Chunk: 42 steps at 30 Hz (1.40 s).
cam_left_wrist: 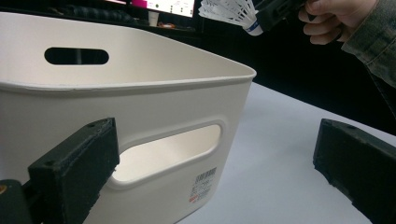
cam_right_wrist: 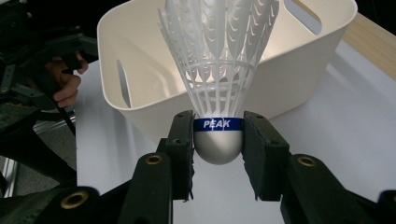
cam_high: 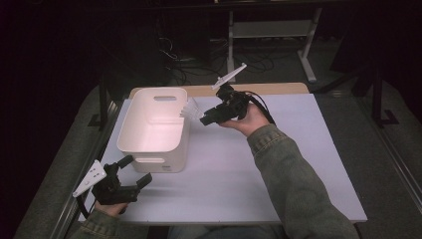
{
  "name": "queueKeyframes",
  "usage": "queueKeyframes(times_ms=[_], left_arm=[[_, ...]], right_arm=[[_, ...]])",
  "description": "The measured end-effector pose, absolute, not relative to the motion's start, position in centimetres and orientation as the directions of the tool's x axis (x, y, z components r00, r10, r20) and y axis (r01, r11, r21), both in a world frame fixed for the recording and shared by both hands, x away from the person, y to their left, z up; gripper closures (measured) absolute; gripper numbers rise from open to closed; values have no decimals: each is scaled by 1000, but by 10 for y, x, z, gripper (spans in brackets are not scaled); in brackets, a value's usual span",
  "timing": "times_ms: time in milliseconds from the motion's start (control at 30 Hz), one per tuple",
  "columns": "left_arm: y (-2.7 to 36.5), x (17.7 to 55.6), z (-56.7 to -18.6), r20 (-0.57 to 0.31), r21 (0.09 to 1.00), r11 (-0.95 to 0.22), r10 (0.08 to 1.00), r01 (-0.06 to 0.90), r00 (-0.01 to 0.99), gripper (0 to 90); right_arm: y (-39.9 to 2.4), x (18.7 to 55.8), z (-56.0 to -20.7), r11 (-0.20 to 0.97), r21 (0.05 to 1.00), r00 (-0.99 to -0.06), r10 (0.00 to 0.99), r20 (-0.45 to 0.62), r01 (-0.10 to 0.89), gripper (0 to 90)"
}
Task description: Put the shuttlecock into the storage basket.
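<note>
While my right gripper (cam_right_wrist: 218, 140) pinches the white plastic shuttlecock (cam_right_wrist: 218, 70) by its rounded cork, just right of the white plastic basket's (cam_high: 149, 144) rim, an early release could drop it outside.

A white rectangular tabletop (cam_high: 298, 169) lies over a light wooden board (cam_high: 278, 88); a pale metal frame (cam_high: 271, 30) stands behind.

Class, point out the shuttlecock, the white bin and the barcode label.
shuttlecock (cam_right_wrist: 218, 140), right gripper view, on its rounded cork.
white bin (cam_high: 130, 130), high view, on its left wall.
barcode label (cam_left_wrist: 204, 183), left gripper view, on the sticker's middle.
</note>
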<state>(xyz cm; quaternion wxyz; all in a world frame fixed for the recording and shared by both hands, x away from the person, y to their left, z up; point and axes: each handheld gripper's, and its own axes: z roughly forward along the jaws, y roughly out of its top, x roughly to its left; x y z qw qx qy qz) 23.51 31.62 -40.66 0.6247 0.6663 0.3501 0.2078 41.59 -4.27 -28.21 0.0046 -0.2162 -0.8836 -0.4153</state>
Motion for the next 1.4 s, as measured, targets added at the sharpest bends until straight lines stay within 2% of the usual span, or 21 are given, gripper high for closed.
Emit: queueKeyframes(times_ms=[700, 733, 1400], left_arm=[[314, 235, -407, -192, 976, 66, 724, 210, 663, 0], [317, 235, -407, -168, 977, 34, 726, 209, 667, 0], [315, 235, -406, -176, 978, 51, 722, 202, 669, 0]], right_arm=[[-13, 417, -275, 569, 739, -923, 333, 195, 361, 636], [-11, 417, -274, 571, 739, -924, 329, 193, 357, 636], [27, 418, -277, 577, 738, -934, 274, 229, 350, 635]])
